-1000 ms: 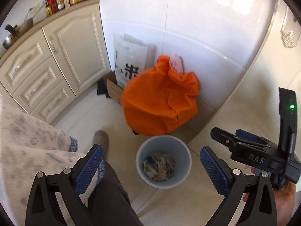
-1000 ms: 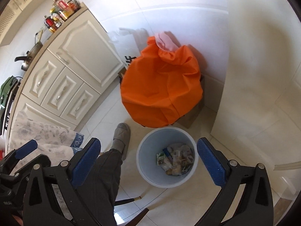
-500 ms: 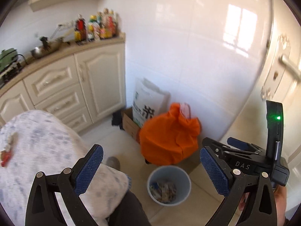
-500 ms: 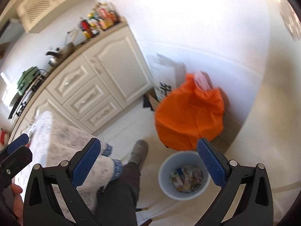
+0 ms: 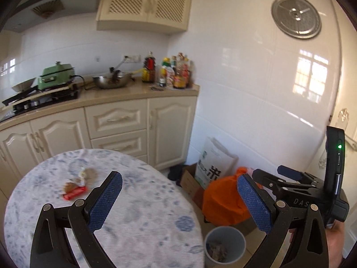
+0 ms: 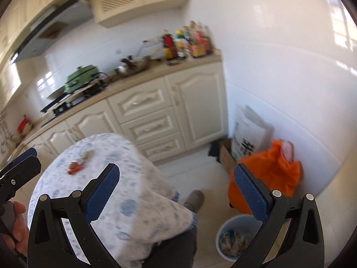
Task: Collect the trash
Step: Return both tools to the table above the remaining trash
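Blue-padded, black-framed left gripper (image 5: 179, 201) is held above a round table under a white cloth with blue floral print (image 5: 138, 230); jaws wide apart, nothing between them. Right gripper (image 6: 176, 193), same build, likewise spread wide and empty, raised over the table's right edge and the floor beyond.

Trash on the tablecloth, far-left part: a red rectangular snack wrapper (image 5: 74, 193) with a brownish crumpled scrap just beside it and a pale wrapper (image 5: 83, 174) close behind. All blurred; finer detail cannot be made out. Same cluster seen small in the right wrist view, red wrapper (image 6: 74, 168). Neither gripper touches any of it.

Floor, right of the table: a pale blue round plastic bin (image 5: 225, 248) holding mixed crumpled wrappers. Behind it, against the white tiled wall, a bulging orange plastic bag (image 5: 223, 201), a white printed sack (image 5: 214, 165) and a brown cardboard box (image 5: 189, 183).

Right wrist view shows the person's dark trouser leg (image 6: 176, 250) and grey shoe (image 6: 194, 198) beside the table, and a hand (image 6: 19, 227) on the left gripper's handle at the left margin.

Background: cream cabinets, beige counter with a green electric pot (image 5: 55, 76), a steel wok (image 5: 111, 81) and a group of bottles (image 5: 169, 71).
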A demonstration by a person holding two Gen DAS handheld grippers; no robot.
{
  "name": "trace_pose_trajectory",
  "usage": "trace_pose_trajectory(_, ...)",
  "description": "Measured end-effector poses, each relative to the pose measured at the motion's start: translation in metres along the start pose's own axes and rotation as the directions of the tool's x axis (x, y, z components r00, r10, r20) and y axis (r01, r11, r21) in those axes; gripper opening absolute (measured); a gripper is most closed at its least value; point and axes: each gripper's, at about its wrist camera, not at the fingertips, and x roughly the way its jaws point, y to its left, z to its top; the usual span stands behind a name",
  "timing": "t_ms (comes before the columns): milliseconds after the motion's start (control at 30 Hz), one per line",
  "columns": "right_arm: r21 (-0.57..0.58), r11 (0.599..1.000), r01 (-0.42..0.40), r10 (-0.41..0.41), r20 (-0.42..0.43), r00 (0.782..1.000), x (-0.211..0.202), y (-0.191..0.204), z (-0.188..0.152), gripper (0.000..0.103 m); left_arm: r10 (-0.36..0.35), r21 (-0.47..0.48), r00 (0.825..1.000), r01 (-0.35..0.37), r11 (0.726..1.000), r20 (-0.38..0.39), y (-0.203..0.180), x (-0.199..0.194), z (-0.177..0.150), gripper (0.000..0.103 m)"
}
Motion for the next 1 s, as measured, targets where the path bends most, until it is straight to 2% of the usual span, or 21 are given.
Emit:
trace_pose_trajectory(200, -0.091, 0.993, -0.082, 0.082, 0.006, 0.997, 0.011, 0.069, 0.01, 0.103, 0.121, -0.049, 0.992, -0.12, 0.991, 0.017, 0.057, -0.055, -0.014, 0.102)
trace_pose_trajectory(433, -0.203, 0.96, -0.191, 0.186, -0.043, 0.982, 0.041, 0.149, 0.005, 0.103, 0.282, -0.083, 0.959, -0.28, 0.956, 0.01, 0.117, -0.081, -0.034, 0.102)
trace_pose_trajectory(533, -0.241, 0.947, -0.211, 0.199, -0.073, 0.977, 0.058, 0.172, 0.0, 0.103, 0.331, -0.086, 0.944, -0.331, 0.94, -0.011, 0.133, -0.072, -0.037, 0.102)
trace_pose_trajectory(667, -0.258, 0.939, -0.228, 0.205, -0.116, 0.972, 0.083, 0.191, -0.004, 0.103, 0.359, -0.072, 0.931, -0.363, 0.929, -0.058, 0.15, -0.044, -0.042, 0.102)
trace_pose_trajectory(800, -0.267, 0.935, -0.232, 0.194, -0.159, 0.968, 0.114, 0.204, -0.005, 0.103, 0.37, -0.062, 0.921, -0.379, 0.923, -0.118, 0.169, 0.009, -0.027, 0.102)
trace_pose_trajectory(1000, -0.306, 0.911, -0.277, 0.195, -0.271, 0.943, 0.172, 0.239, -0.019, 0.103, 0.371, -0.083, 0.911, -0.39, 0.917, -0.179, 0.217, 0.056, -0.019, 0.102)
